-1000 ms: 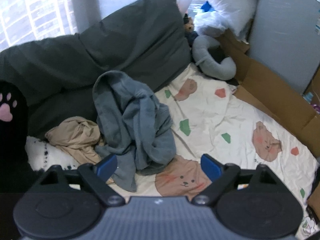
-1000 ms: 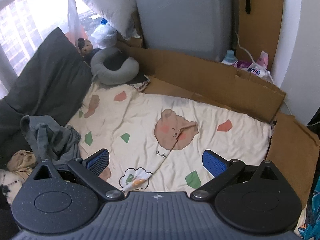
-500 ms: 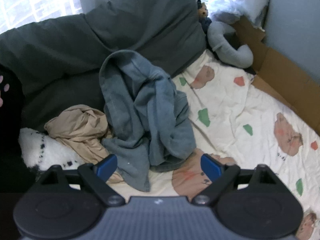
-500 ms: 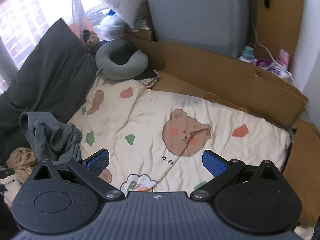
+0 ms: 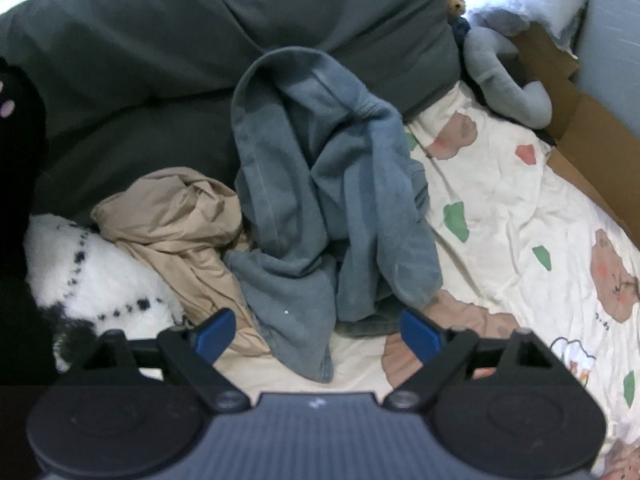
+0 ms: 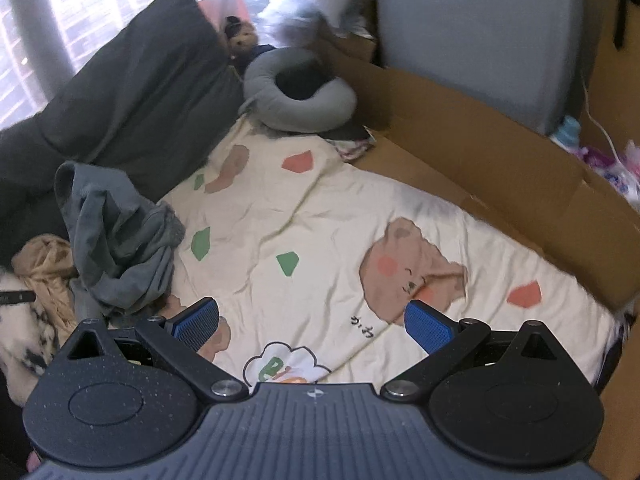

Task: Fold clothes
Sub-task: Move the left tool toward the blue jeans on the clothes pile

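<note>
My left gripper (image 5: 316,330) is wide open and holds nothing, right over the low end of the gray top (image 5: 328,200), which lies in a heap on the bed sheet (image 5: 520,208) against the dark pillow (image 5: 160,48). My right gripper (image 6: 314,322) is wide open too, over bare sheet. The tan cloth (image 5: 180,220) touches the gray top, so I think I could pinch both by mistake, or grab a thick lump, not an edge.

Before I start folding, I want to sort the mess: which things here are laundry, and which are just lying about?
For the job:
- grey-blue garment, crumpled in a heap
- tan garment, bunched beside it
- left gripper and right gripper, both open and holding nothing

Lying about:
- bear-print sheet
- dark pillows
- grey neck pillow
- cardboard
- white fluffy item
</note>
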{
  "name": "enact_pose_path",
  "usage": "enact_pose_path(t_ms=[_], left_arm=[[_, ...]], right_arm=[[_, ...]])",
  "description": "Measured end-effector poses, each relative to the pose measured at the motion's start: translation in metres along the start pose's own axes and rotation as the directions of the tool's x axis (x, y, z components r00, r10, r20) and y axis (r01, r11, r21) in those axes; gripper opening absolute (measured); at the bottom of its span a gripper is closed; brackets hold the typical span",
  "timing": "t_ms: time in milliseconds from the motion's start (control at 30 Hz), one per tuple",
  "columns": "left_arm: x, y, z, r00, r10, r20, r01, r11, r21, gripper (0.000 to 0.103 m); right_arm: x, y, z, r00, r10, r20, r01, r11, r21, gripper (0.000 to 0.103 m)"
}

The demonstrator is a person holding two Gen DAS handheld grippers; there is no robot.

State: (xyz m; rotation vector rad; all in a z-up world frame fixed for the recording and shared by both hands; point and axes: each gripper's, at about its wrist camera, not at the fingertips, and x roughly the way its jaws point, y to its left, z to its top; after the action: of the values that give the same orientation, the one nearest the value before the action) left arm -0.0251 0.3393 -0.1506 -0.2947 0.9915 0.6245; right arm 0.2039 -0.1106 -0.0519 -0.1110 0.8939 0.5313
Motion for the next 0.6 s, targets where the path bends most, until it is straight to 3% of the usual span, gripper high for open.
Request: enact_pose_path(t_ms=[233, 433, 600], left_arm=[[0.024, 0.005, -0.008, 1.000, -0.003, 0.000, 0.003, 1.000, -0.019, 0.088], [0.032, 0.015, -0.015, 0.995, -0.044, 0.093, 0.049, 0.997, -0.056, 0.089], [0.045, 0.023, -0.016, 0.997, -0.031, 0.077, 0.037, 0.996, -0.080, 0.091]], right_arm=[[0.011, 0.006, -0.007, 1.000, 0.015, 0.009, -0.015, 1.000, -0.003, 0.102], [0.028, 0.015, -0.017, 0.998, 0.063, -0.001, -0.063, 0.998, 0.010, 0.101], [0.046, 0.026, -0.029, 0.996, 0.086, -0.005, -0.086, 0.995, 0.059, 0.102]])
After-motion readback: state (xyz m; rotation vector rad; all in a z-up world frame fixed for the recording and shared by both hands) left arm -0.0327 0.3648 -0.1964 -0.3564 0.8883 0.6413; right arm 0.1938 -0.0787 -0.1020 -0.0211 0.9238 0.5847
